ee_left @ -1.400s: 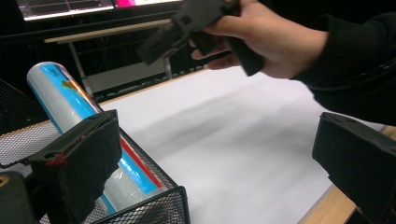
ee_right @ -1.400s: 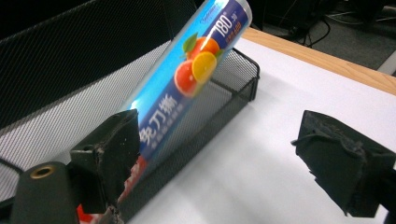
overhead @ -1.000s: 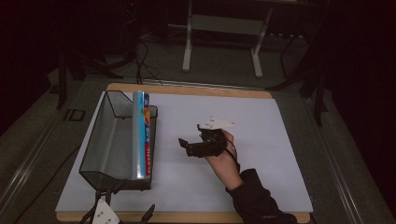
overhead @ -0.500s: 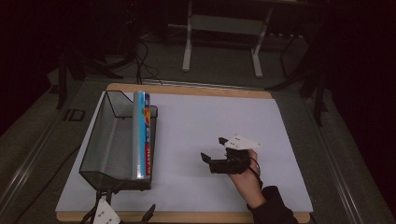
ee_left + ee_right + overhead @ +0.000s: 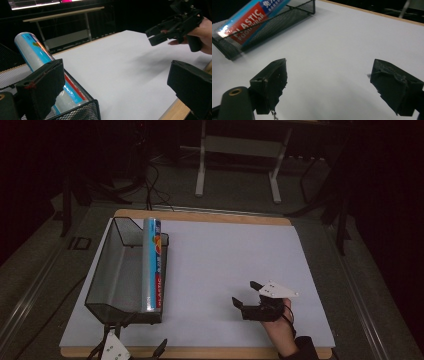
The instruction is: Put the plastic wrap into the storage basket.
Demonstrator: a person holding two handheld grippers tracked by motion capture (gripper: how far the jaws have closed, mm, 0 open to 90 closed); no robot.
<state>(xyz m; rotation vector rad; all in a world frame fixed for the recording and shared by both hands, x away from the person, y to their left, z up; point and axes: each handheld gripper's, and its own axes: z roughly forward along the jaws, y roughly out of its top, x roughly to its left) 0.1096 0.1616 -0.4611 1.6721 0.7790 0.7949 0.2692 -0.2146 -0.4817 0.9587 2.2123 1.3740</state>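
A black wire-mesh basket [image 5: 107, 270] stands at the table's left. A roll of plastic wrap [image 5: 152, 265] in a blue, red and white wrapper lies along its right wall, also seen as the roll [image 5: 32, 53] and the roll [image 5: 249, 17]. My right gripper [image 5: 244, 293], held in a hand, hovers open over the white sheet near the front right, jaws pointing left toward the basket [image 5: 274, 21], nothing between them [image 5: 333, 83]. My left gripper [image 5: 142, 336] rests at the front edge just before the basket, open and empty [image 5: 116, 87]. It looks across at the right gripper [image 5: 175, 25].
A white sheet [image 5: 225, 255] covers the wooden table [image 5: 200, 352]. Beyond the far edge stand metal table legs [image 5: 202, 165] and loose cables [image 5: 150, 185] on a dark floor.
The right gripper has moved from the middle of the table, beside the basket, toward the front right and lower. Its jaws stay open. The left gripper and the basket have not moved.
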